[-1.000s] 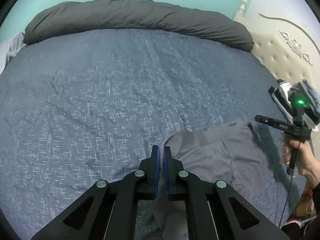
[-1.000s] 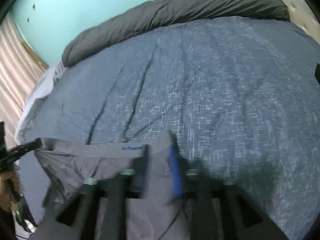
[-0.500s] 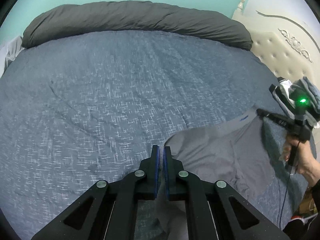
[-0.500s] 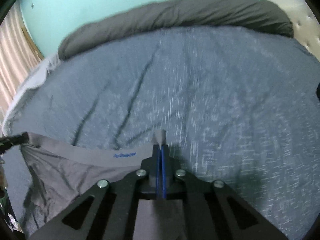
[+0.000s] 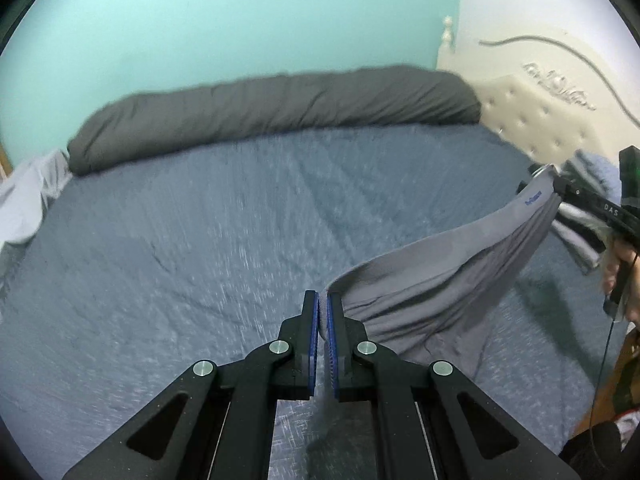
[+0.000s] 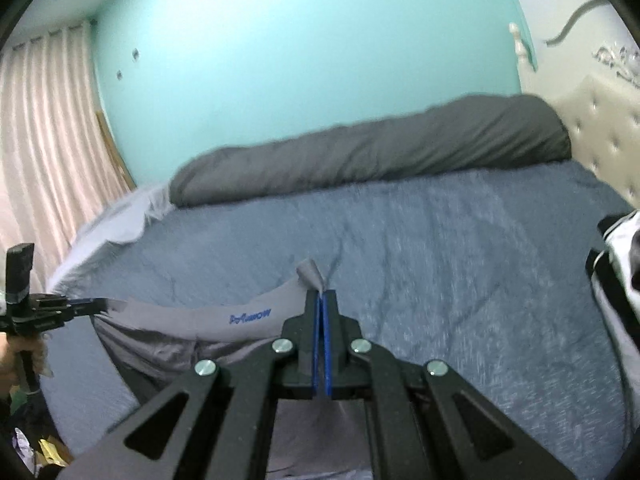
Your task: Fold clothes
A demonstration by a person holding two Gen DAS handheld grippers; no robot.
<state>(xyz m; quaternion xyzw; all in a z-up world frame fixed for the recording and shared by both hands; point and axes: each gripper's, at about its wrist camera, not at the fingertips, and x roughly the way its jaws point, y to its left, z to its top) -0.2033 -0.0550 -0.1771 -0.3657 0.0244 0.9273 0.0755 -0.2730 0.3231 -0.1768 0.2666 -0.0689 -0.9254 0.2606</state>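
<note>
Early in the fold, by the look of it. Grey shorts (image 5: pixel 448 276) strung by the waistband between the two grippers, lifted clear of the bed (image 5: pixel 200 240) along the top edge, lower cloth sagging in creases toward the cover. No fold made yet — no layer doubled over, no edge laid flat. Left to do, as a guess: spreading on the bed, folding across, squaring up, then setting with the pile (image 5: pixel 580 236) by the headboard.

Left gripper (image 5: pixel 322 312) clenched, pads nearly touching, a thin edge of waistband (image 5: pixel 500 224) caught at the right pad; grip partly hidden below the fingers. Right gripper (image 6: pixel 321 312) also clamped tight on the other waistband end, a small tuft of grey poking up just past the tips.

From the left wrist: right gripper (image 5: pixel 576 196) seen side-on at the far right with the hand (image 5: pixel 624 280) beneath it, the full drape of the shorts, striped pile just behind, a little green glow on the handle. None of that drape visible from the other side.

From the right wrist: blue logo (image 6: pixel 251 316) plain on the band, left gripper (image 6: pixel 60 308) at the far left pinching its end, pink curtain (image 6: pixel 44 152), and a black-and-white garment (image 6: pixel 616 272) on the bed at the right edge — curtain absent from the left view. Grey bolster (image 6: pixel 380 152) along the far side in both.
</note>
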